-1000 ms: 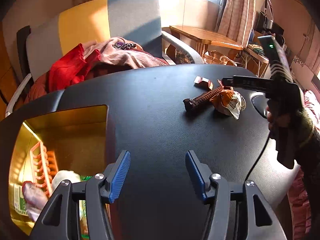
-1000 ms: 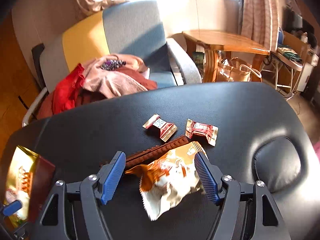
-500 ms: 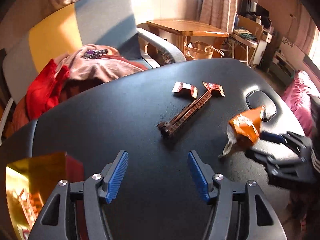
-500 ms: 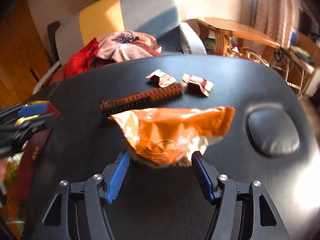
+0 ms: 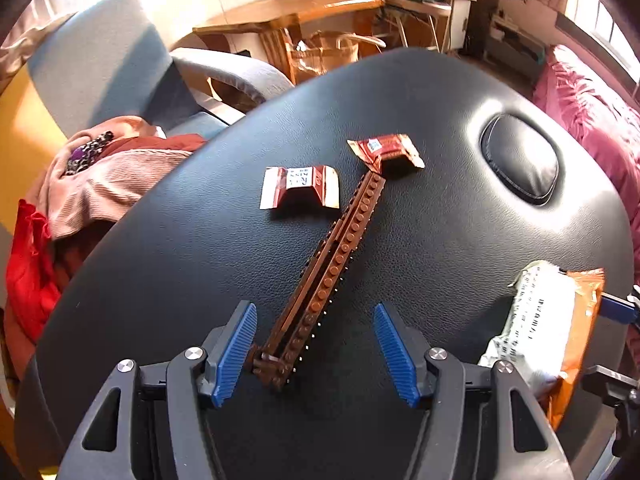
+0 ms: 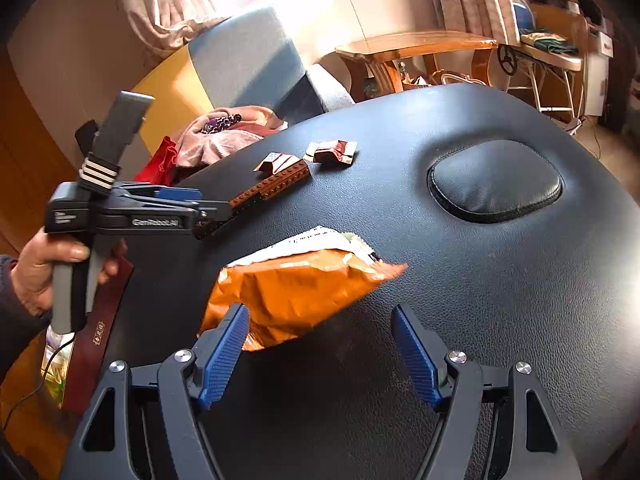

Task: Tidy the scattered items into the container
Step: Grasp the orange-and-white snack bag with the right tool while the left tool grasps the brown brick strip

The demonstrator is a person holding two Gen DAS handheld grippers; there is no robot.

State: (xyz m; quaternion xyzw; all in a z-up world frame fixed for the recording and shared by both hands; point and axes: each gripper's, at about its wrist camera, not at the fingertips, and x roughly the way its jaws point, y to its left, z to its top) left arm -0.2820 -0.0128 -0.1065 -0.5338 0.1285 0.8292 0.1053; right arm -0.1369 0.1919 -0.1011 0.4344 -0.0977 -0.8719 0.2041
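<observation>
A long brown brick strip (image 5: 340, 252) lies on the black padded table (image 5: 460, 240). My left gripper (image 5: 313, 308) is open and straddles the strip's near end, its left pad close beside it. Two small red candy wrappers (image 5: 300, 188) (image 5: 386, 152) lie at the strip's far end. The orange snack bag (image 6: 296, 296) sits between the fingers of my right gripper (image 6: 319, 310), whose jaws are opening. The bag leans on the left pad and the right pad stands clear of it. The gold and dark-red container (image 6: 92, 344) is at the table's left edge, mostly hidden by a hand.
An oval cushion (image 5: 520, 164) is set into the table on the far right. A grey and yellow armchair (image 5: 104, 64) piled with clothes (image 5: 100, 184) stands beyond the left edge. Pink bedding (image 5: 592, 120) lies on the right, and a wooden table (image 6: 416, 46) stands behind.
My left gripper has swung away from the container to the near end of the brick strip. My right gripper picked the orange bag up off the table and carried it nearer; its jaws now stand wider.
</observation>
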